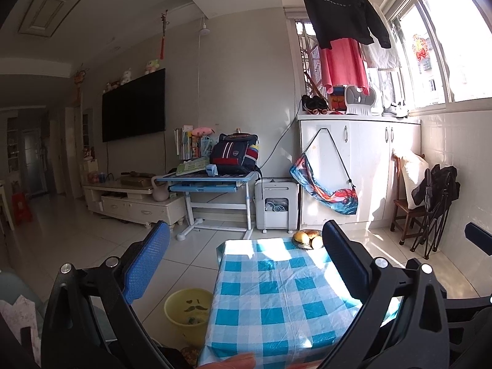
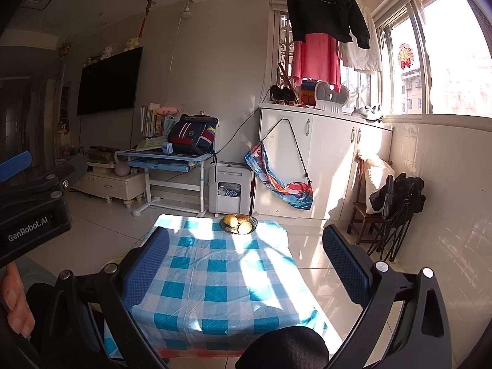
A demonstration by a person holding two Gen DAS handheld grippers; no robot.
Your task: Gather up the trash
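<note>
Both claws hang over the near end of the table [image 1: 270, 292], jaws spread wide with nothing between them: the left gripper [image 1: 246, 258] nearer its left edge, the right gripper [image 2: 246, 255] nearer its right. The bin [image 1: 187, 313] stands on the floor just left of the table, scraps inside. A fruit bowl [image 2: 238, 224] sits at the table's far end

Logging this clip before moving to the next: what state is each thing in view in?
left claw: open, holding nothing
right claw: open, holding nothing
yellow bin: upright on the floor beside the table, some scraps inside
checked tablecloth: spread flat, no trash visible on it
fruit bowl: at the table's far edge, holding fruit
</note>
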